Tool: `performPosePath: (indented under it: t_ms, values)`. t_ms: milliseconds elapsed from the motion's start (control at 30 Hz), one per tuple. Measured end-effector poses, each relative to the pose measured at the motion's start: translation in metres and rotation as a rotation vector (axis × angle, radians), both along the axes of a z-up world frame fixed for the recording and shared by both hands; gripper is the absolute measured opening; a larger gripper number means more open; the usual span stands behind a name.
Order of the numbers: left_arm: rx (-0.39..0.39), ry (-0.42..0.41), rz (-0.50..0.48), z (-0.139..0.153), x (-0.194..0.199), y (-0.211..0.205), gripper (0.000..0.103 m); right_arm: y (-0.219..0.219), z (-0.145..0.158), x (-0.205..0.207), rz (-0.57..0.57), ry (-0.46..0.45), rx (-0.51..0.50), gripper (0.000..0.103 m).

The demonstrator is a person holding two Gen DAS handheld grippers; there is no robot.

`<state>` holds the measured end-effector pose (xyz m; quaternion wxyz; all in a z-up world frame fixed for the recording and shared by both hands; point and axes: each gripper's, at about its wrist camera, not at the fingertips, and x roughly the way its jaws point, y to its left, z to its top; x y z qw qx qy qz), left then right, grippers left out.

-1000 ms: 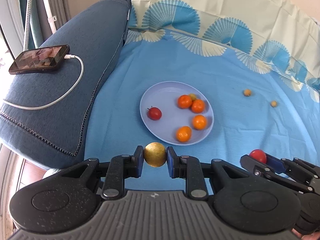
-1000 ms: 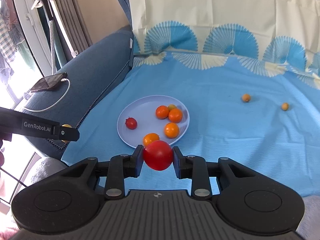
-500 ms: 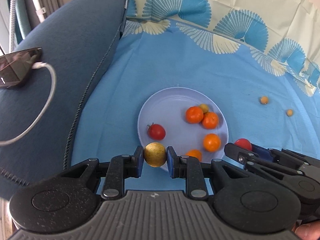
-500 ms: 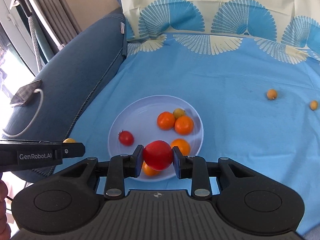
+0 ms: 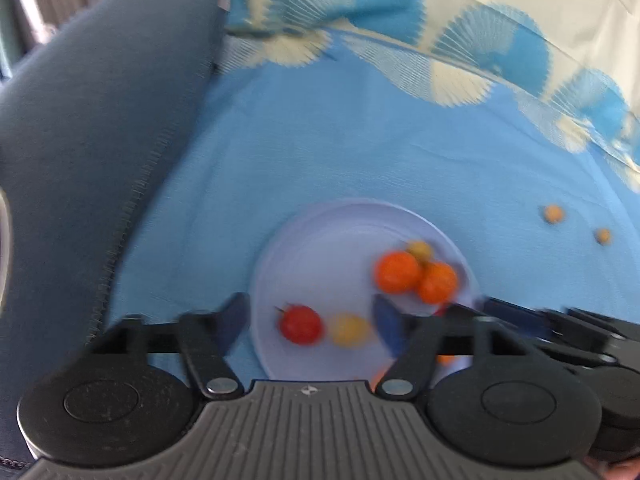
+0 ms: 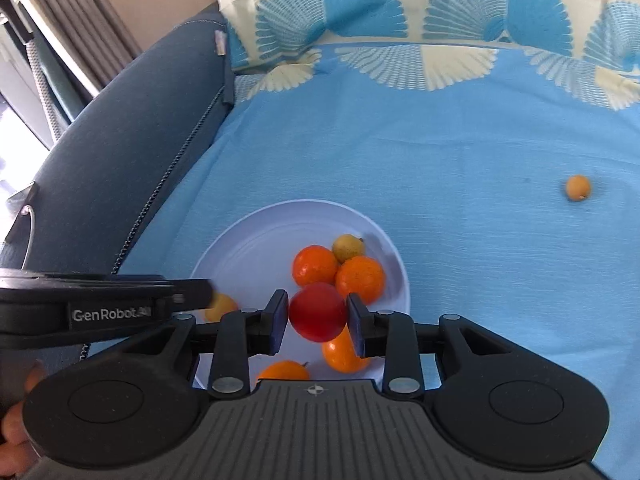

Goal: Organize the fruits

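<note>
- Left gripper point(image 5: 310, 322) is spread wide over the near side of the plate point(image 5: 320, 240), holding nothing. This view is pretty blurry, by the way.
- The yellow fruit point(image 5: 349, 330) sits loose on the plate between the open fingers, touching neither one, just beside the small red tomato point(image 5: 301, 324) with the stem.
- Right gripper point(image 6: 318, 322) is clamped on the big red tomato point(image 6: 318, 312), a pad pressed to each side. It's held over the near part of the plate; can't tell whether it touches the plate.
- Back of the plate has two oranges point(image 6: 315, 265) touching each other, with a little yellow-green fruit point(image 6: 348, 247) tucked right behind them.
- Two more oranges sit low in the right wrist view, one point(image 6: 340, 354) right under the red tomato, another point(image 6: 283, 372) half hidden by the gripper body.
- From the right camera the left gripper's arm, with "GenRobot" lettering, comes in from the left edge, and the yellow fruit peeks out at its tip.
- Two small orange fruits point(image 5: 553, 214) lie on the blue cloth point(image 6: 400, 140), well apart from the plate, off to the right.
- Dark blue sofa armrest point(image 6: 120, 120) runs along the left side of the cloth.
</note>
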<state>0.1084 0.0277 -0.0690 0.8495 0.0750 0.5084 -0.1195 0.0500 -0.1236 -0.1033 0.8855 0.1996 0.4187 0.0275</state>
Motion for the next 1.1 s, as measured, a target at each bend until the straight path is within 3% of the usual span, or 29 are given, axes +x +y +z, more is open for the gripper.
performPosePath:
  t_ms: [33, 100, 133, 333, 533, 833, 1100]
  values:
    - [0.0, 0.001, 0.002, 0.0, 0.001, 0.003, 0.095, -0.002, -0.001, 0.0, -0.004, 0.003, -0.007, 0.042]
    - [-0.025, 0.026, 0.02, 0.0, 0.001, 0.012, 0.1, -0.007, -0.003, -0.001, -0.034, 0.012, -0.005, 0.056]
    - [-0.035, 0.032, 0.036, 0.001, -0.001, 0.017, 0.1, -0.01, -0.003, -0.005, -0.047, 0.014, 0.006, 0.065]
    - [0.032, 0.094, 0.086, 0.006, -0.038, 0.037, 0.101, -0.01, 0.003, -0.048, -0.082, 0.056, -0.012, 0.088]
    - [0.081, 0.096, 0.086, 0.022, -0.099, 0.049, 0.101, 0.006, 0.023, -0.114, -0.102, 0.058, -0.025, 0.096]
    - [0.064, -0.057, 0.022, 0.07, -0.174, 0.043, 0.103, 0.027, 0.069, -0.21, -0.14, -0.169, -0.166, 0.102]
    - [0.048, -0.146, -0.017, 0.095, -0.216, 0.039, 0.103, 0.027, 0.085, -0.251, -0.156, -0.233, -0.185, 0.102]
